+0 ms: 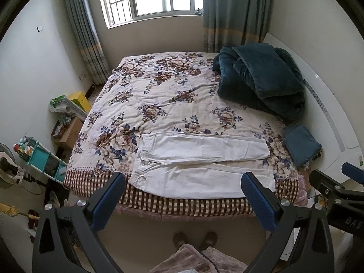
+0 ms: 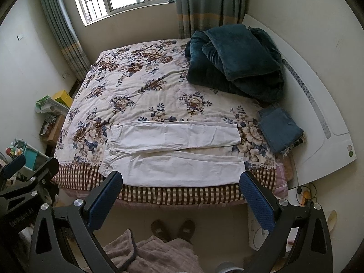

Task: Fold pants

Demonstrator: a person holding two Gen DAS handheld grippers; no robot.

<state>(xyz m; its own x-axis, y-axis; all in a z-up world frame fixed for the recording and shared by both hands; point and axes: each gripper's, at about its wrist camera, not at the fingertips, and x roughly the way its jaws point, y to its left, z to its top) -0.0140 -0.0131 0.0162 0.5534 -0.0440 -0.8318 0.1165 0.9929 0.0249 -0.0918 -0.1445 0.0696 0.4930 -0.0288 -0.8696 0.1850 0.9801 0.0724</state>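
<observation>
White pants (image 1: 200, 157) lie flat on the near part of the floral bed (image 1: 159, 95), waistband at the left, both legs stretched to the right. They also show in the right wrist view (image 2: 175, 150). My left gripper (image 1: 182, 182) is open and empty, held high in front of the bed's near edge. My right gripper (image 2: 182, 180) is open and empty at about the same height. The right gripper's body shows at the right edge of the left wrist view (image 1: 336, 188), and the left gripper's body shows at the left edge of the right wrist view (image 2: 27, 177).
A dark teal quilt (image 1: 259, 79) is piled at the bed's far right. A folded blue cloth (image 1: 300, 143) lies to the right of the pants. A white headboard (image 1: 329, 113) runs along the right. Boxes (image 1: 68, 113) and a teal rack (image 1: 41, 157) stand left of the bed. The person's feet (image 1: 195, 238) are below.
</observation>
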